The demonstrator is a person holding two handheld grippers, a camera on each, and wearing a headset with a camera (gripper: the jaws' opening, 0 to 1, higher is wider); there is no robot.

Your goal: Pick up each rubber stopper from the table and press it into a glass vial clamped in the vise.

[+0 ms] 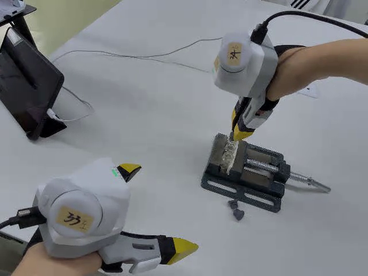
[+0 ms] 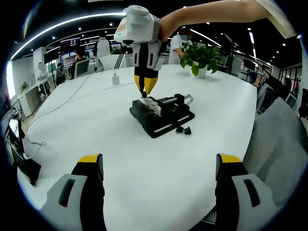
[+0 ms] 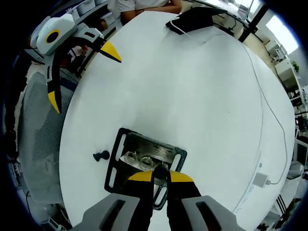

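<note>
Head view: right claw [image 1: 240,135] pinching stopper [image 3: 161,172] over vial [image 1: 230,153]; left claw [image 1: 158,208] spread, bare table [image 1: 144,115] around.

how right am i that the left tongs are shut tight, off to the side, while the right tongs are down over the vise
Not quite: the left tongs are open, not shut; the left gripper view shows their yellow tips wide apart. The rest holds: they are off to the side, and the right tongs are down over the vise, closed on what looks like a dark stopper.
</note>
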